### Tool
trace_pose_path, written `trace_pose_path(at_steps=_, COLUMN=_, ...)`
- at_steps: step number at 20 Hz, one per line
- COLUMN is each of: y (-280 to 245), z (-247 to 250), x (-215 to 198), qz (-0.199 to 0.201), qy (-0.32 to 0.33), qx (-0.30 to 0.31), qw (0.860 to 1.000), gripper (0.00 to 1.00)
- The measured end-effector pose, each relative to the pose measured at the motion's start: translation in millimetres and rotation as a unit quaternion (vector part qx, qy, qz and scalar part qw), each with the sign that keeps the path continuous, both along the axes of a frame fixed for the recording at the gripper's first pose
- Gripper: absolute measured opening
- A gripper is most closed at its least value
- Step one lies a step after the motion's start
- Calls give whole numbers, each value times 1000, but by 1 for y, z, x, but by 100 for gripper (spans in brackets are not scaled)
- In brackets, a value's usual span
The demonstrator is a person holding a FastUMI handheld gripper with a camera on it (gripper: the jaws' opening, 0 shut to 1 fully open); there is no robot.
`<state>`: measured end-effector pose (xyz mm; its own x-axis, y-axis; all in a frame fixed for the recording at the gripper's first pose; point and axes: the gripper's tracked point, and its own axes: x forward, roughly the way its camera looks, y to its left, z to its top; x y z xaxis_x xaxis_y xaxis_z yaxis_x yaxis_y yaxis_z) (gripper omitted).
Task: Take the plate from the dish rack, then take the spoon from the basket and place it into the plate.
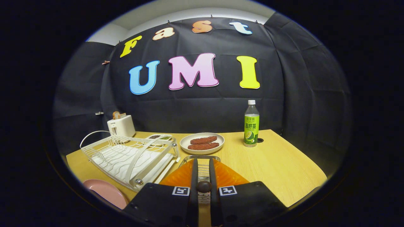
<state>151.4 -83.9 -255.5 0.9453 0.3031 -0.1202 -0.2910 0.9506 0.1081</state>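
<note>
My gripper [203,162] hangs over the orange basket [227,176], which has a metal rim and stands in the middle of the wooden table. Its two fingers are close together, and the dark rounded end of the spoon [203,186] is pinched between them near their base. The rest of the spoon is hidden. The pink plate [105,190] lies flat on the table to the left of the fingers, just in front of the white wire dish rack [129,157]. The rack holds no dishes.
Beyond the basket sits a white plate [202,150] with two brown food pieces. A green-labelled bottle [251,124] stands to the right of it. A white toaster [121,125] and a small dish [159,136] are behind the rack. Bare wooden table [284,167] stretches to the right.
</note>
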Motion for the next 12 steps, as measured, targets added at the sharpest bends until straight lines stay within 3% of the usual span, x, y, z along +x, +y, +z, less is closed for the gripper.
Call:
trace_pose_path(at_steps=4, y=13, z=15, x=4, qz=23, qy=-3, qx=-6, qw=1000, gripper=15)
trace_pose_path(at_steps=12, y=15, z=63, x=23, qz=33, qy=-18, qx=-15, qw=999, gripper=15)
